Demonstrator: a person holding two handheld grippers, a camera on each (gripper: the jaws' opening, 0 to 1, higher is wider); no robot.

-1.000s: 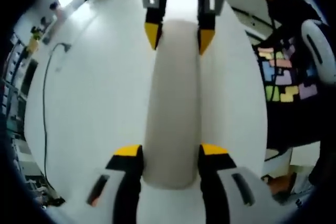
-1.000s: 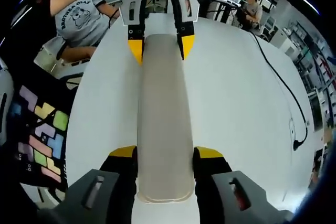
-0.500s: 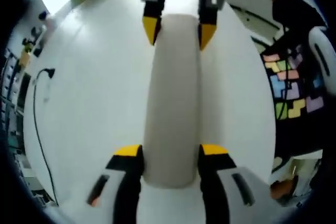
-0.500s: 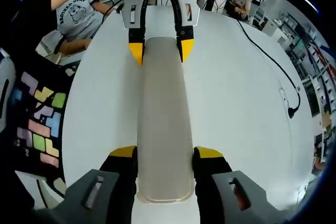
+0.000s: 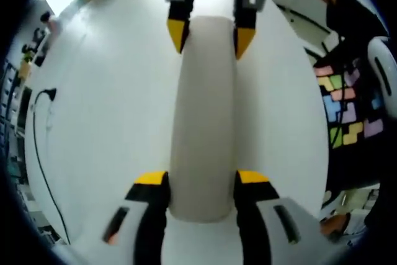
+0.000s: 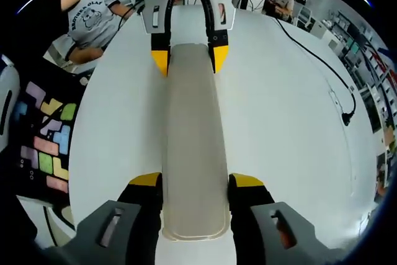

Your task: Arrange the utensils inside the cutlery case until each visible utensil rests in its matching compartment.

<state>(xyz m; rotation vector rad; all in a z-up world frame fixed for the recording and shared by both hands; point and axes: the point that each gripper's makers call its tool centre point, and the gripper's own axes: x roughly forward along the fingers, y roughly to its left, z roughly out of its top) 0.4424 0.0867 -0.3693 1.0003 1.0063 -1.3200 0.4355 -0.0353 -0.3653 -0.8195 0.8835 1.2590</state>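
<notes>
Bright, even light washes the white table (image 5: 111,110) almost shadowless. Left gripper view is soft and slightly blurred; right gripper view is sharper. Fisheye bends and darkens both edges.

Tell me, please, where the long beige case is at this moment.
The long beige case lies above the white table, held at its two ends: the left gripper clamps the near end in its view, the right gripper the opposite end.

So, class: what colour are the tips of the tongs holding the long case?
Yellow, on black jaws. The right tongs show it best in the right gripper view, clamping the beige case.
</notes>
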